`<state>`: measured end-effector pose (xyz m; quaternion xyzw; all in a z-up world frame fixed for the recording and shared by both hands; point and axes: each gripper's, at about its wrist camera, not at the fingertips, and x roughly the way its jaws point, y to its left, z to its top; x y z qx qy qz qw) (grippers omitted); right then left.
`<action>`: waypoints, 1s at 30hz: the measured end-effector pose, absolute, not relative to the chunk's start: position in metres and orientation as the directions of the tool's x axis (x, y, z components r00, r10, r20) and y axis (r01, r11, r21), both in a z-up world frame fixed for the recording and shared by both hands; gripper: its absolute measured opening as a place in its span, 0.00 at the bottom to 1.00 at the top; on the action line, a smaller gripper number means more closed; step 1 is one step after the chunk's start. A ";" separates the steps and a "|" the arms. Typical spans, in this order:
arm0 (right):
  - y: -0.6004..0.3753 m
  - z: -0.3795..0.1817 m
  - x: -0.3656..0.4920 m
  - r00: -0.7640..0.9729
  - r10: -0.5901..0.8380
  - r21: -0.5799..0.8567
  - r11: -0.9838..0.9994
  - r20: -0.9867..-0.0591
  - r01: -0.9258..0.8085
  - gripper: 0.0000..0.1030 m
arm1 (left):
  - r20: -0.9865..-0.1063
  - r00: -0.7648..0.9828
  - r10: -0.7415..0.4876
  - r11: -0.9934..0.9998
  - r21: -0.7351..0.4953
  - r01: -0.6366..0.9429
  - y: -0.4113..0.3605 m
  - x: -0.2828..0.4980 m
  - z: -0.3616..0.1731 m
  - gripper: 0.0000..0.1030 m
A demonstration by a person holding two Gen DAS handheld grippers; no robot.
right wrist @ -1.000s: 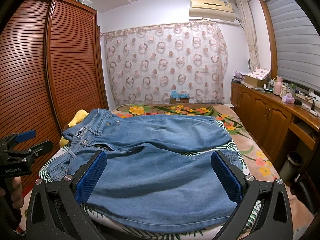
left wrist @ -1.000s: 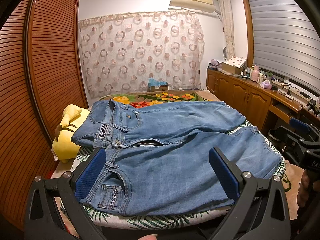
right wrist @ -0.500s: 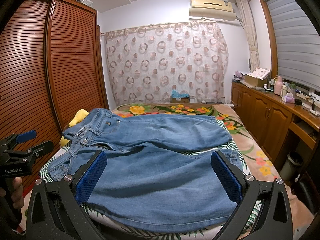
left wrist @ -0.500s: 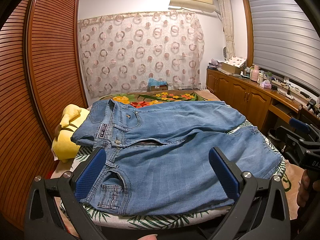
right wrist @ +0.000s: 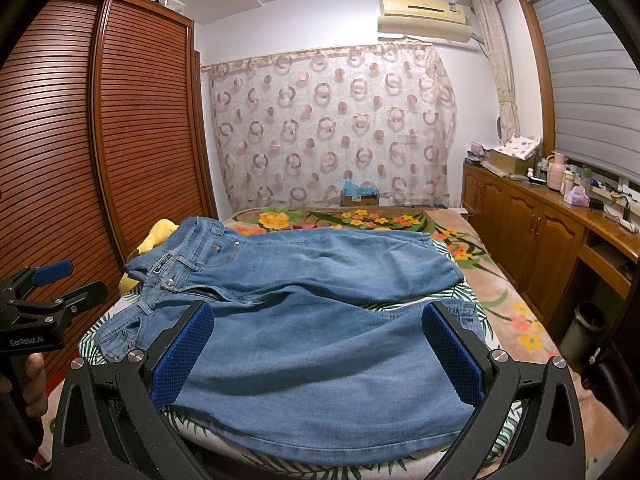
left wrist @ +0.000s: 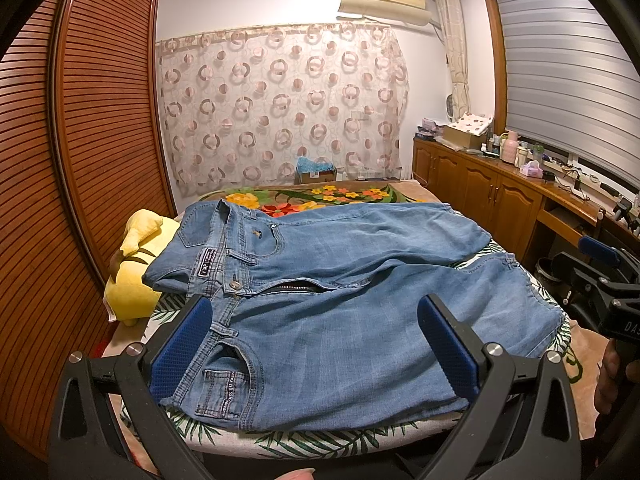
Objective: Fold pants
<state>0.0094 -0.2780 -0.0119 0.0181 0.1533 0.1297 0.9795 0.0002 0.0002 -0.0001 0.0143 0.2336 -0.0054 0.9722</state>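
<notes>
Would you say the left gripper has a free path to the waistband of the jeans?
Probably yes: the left gripper is open, the waistband lies just ahead by its left finger, and nothing sits between them.

a home bedroom: bed [left wrist: 404,194], slatted wardrobe [right wrist: 120,128], curtain [left wrist: 280,104], air conditioner [right wrist: 422,12].

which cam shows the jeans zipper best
The left wrist view: the zipper lies open near frame centre, teeth visible, right of the waist button. In the right wrist view the same zipper is only a dark slit, partly hidden by a fabric fold.
</notes>
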 end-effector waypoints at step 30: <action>-0.277 -0.019 0.020 0.902 0.250 0.069 0.968 -0.353 -0.242 1.00 | -0.518 0.855 -0.012 1.000 0.002 0.015 0.009 0.014 -0.026 1.00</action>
